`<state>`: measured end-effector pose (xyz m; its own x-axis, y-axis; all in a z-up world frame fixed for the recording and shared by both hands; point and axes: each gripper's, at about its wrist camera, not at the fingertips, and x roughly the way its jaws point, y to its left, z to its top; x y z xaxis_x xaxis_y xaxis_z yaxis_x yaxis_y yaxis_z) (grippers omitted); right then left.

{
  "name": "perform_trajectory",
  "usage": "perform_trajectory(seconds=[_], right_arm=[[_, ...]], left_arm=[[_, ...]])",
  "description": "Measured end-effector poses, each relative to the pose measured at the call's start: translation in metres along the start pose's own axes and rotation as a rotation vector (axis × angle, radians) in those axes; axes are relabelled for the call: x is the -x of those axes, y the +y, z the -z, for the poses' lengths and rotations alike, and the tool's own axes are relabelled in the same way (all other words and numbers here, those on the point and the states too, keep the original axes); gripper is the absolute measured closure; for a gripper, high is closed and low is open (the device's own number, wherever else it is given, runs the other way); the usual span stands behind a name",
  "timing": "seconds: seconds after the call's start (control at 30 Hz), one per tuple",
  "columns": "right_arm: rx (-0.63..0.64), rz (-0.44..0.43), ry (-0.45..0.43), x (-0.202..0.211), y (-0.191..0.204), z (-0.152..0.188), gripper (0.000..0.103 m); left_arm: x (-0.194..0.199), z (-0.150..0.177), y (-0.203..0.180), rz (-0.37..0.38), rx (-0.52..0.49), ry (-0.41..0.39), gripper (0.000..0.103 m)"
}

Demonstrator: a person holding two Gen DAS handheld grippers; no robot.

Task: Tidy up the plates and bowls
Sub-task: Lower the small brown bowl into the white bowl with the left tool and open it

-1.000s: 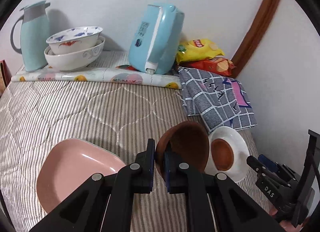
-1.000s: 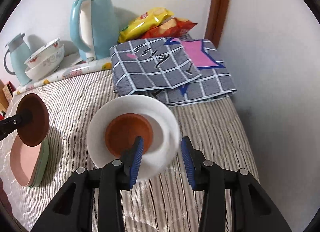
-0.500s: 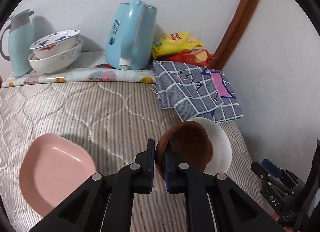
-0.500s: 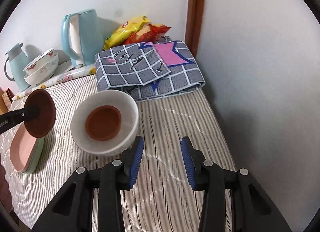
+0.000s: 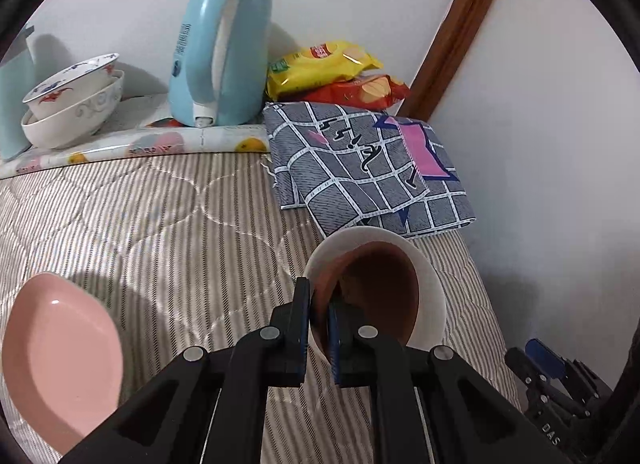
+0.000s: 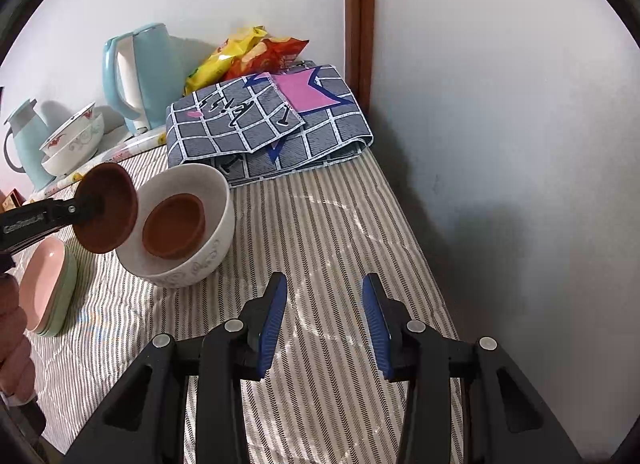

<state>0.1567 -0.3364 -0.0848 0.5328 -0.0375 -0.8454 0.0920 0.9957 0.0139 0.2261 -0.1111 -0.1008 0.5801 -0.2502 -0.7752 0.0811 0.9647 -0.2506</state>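
My left gripper (image 5: 319,316) is shut on the rim of a brown bowl (image 5: 376,296), held tilted just above the left edge of a white bowl (image 5: 434,300). In the right wrist view the held brown bowl (image 6: 106,213) hangs beside the white bowl (image 6: 188,264), which holds a second brown bowl (image 6: 174,224). My right gripper (image 6: 325,320) is open and empty, on the striped bed in front of the white bowl. A pink plate (image 5: 60,360) lies at the left; it tops a stack with a green plate (image 6: 60,292).
Two stacked patterned bowls (image 5: 72,104), a blue kettle (image 5: 220,52) and a blue jug (image 6: 24,140) stand at the back. Snack bags (image 5: 328,68) and a folded checked cloth (image 5: 368,168) lie by the right wall (image 6: 520,144).
My left gripper carried the brown bowl right to the white bowl. My right gripper let go of the white bowl and drew back right, staying open.
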Motion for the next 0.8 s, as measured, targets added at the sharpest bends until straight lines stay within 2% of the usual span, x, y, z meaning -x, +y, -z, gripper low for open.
perform_trajectory(seconds=[0.33,0.8], right_arm=[[-0.01,-0.014,0.013,-0.013,-0.004,-0.004,0.064],[-0.032,-0.02,0.024,-0.017,-0.008,-0.004,0.064]], left_arm=[[-0.027,-0.002,-0.012,-0.003,-0.024,0.043,0.094],[-0.044,-0.001,-0.017,0.01,-0.024,0.088,0.094]])
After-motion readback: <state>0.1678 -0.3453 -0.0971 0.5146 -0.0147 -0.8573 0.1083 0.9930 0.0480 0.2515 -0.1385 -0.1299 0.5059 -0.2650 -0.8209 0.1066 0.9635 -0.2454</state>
